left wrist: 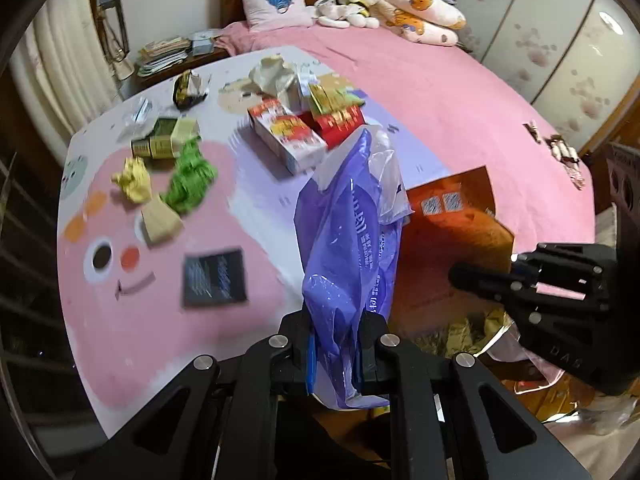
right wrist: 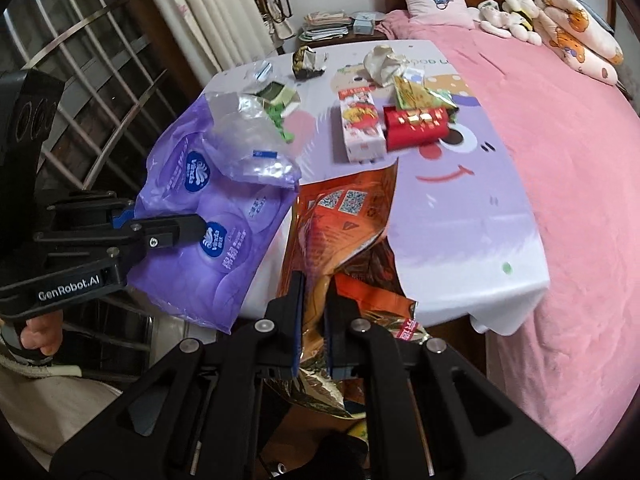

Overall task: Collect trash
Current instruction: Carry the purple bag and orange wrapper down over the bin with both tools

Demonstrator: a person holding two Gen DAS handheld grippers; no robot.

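Purple wrapper [left wrist: 344, 248] pinched in left tongs [left wrist: 336, 344].

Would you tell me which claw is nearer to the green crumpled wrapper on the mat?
Left. The left claw sits closer to the green crumpled wrapper; the right claw is farther.

boxes [left wrist: 286, 136]: 2 | plush toys [left wrist: 348, 10]: 2 | pillows [left wrist: 274, 2]: 2
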